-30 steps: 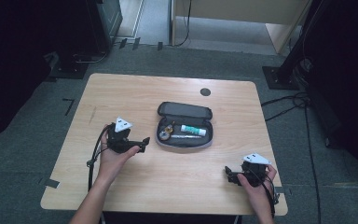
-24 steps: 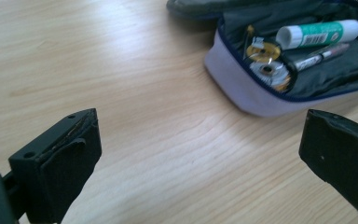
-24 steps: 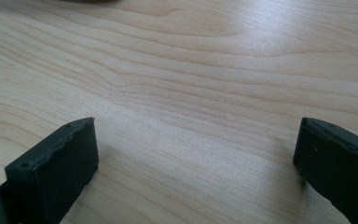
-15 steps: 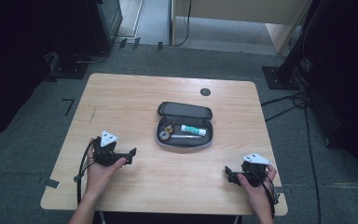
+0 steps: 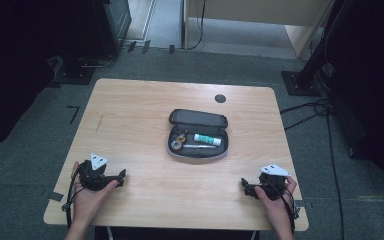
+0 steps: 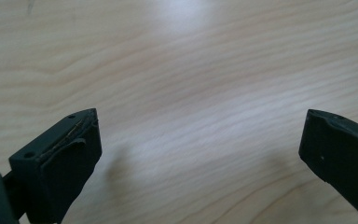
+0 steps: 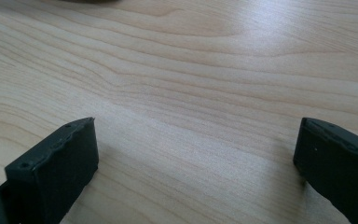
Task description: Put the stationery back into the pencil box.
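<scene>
1. While both rest near the front edge in the high view, the left claw (image 5: 122,174) and right claw (image 5: 244,184) flank the open dark oval zip case (image 5: 198,134) mid-worktop (image 5: 130,110), long axis crosswise, about equidistant.
2. Left gripper view: jaws released, bare wood.
3. Right gripper view: the same.

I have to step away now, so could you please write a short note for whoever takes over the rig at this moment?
Left gripper: open, empty, low over the table's near-left part.
Right gripper: open, empty, low at the near-right edge.
Pencil case: mid-table, lid open, apart from both grippers. Inside lie a glue stick, a pen and a small roll of tape.
Done: the items sit inside the case.
Left: probably closing the case; neither gripper is near it yet.
</scene>
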Demonstrator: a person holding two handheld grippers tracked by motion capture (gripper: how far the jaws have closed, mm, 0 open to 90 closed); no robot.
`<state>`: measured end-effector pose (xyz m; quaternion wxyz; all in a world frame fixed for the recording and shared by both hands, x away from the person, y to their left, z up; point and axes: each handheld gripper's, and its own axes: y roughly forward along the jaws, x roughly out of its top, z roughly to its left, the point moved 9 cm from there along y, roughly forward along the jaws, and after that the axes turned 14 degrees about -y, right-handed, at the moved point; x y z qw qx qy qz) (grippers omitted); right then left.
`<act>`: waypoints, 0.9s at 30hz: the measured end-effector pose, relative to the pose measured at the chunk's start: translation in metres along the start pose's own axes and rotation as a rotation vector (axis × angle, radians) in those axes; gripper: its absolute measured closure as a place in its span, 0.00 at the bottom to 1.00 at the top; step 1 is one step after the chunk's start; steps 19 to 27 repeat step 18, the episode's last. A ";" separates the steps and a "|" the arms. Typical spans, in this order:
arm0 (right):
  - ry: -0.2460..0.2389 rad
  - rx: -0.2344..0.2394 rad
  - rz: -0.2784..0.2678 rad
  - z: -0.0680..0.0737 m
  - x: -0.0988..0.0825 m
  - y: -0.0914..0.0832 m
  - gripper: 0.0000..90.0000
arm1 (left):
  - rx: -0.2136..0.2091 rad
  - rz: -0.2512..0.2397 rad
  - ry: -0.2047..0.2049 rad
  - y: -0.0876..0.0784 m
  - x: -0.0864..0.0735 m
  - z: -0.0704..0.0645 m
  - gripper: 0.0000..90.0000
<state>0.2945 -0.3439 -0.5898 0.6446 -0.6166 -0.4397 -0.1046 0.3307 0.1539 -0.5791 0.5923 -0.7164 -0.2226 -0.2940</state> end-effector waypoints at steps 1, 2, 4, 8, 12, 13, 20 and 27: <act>0.000 0.000 0.000 0.000 0.000 0.000 0.00 | 0.007 0.001 0.000 -0.001 -0.002 0.003 0.00; 0.000 0.000 0.000 0.000 0.000 0.000 0.00 | 0.031 -0.003 0.009 -0.002 -0.003 0.005 0.00; 0.000 0.000 0.000 0.000 0.000 0.000 0.00 | 0.057 -0.015 0.025 -0.002 -0.004 0.008 0.00; 0.000 0.000 0.000 0.000 0.000 0.000 0.00 | 0.051 -0.033 0.025 -0.002 -0.004 0.008 0.00; 0.000 0.000 -0.001 0.000 0.000 0.000 0.00 | 0.061 0.002 -0.108 0.000 -0.007 0.008 0.00; -0.001 0.000 -0.001 0.000 0.000 0.000 0.00 | 0.067 0.000 -0.118 0.000 -0.007 0.007 0.00; -0.001 0.000 0.000 0.000 0.000 0.000 0.00 | 0.069 0.001 -0.120 0.000 -0.008 0.007 0.00; -0.001 0.000 0.000 0.000 0.000 0.000 0.00 | 0.069 0.001 -0.120 0.000 -0.008 0.007 0.00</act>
